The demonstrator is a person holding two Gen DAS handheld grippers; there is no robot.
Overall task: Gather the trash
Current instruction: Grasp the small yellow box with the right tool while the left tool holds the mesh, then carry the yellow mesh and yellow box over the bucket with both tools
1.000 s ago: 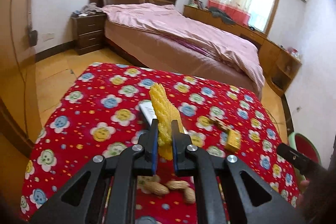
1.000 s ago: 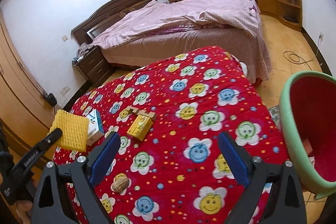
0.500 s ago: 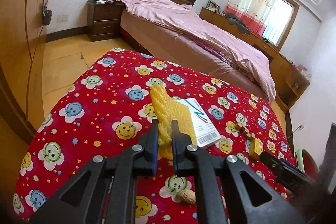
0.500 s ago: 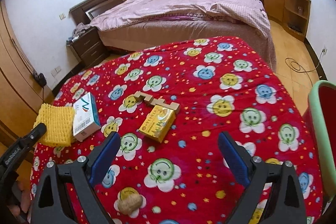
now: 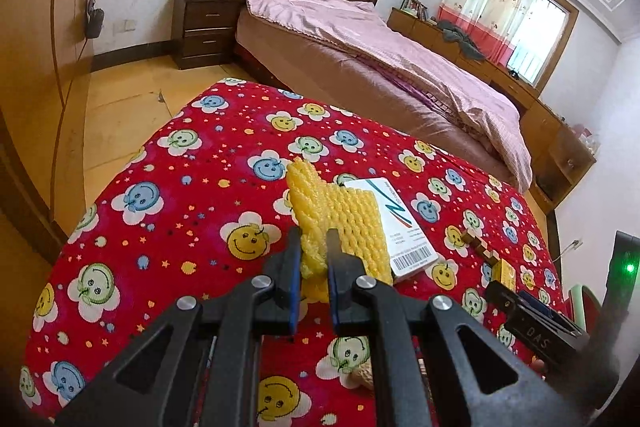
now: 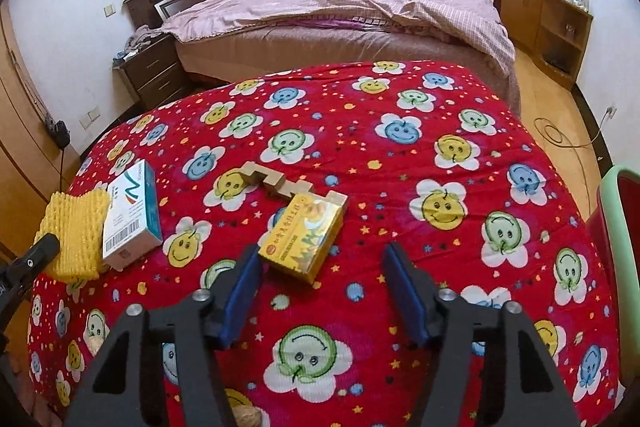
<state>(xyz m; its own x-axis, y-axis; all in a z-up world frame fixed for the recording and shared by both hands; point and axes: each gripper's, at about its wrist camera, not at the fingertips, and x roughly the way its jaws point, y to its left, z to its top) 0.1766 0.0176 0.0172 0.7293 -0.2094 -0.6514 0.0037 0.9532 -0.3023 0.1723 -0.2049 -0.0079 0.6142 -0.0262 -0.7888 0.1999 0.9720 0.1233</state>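
Observation:
My left gripper (image 5: 312, 239) is shut on a yellow foam net (image 5: 336, 211), held low over the red flowered tablecloth (image 5: 180, 195). The net overlaps a white and teal box (image 5: 400, 223). In the right wrist view, the foam net (image 6: 74, 227) and white box (image 6: 130, 215) sit at the left edge. My right gripper (image 6: 322, 259) hovers over a yellow box (image 6: 304, 231), its jaws closing. The box's near corner lies between the fingertips, close to the left finger (image 6: 244, 275), and the pads are not pressing on it. A wooden puzzle piece (image 6: 276, 181) lies just behind the yellow box.
A red bin with a green rim (image 6: 616, 227) stands off the table's right side. Peanuts lie near the front edge (image 6: 246, 417), (image 5: 360, 375). A bed (image 6: 340, 15), a nightstand (image 6: 148, 71) and wooden cabinets stand beyond the table.
My right gripper came down and forward to the yellow box, and its jaws narrowed. My left gripper sank with the foam net and now sits beside the white box.

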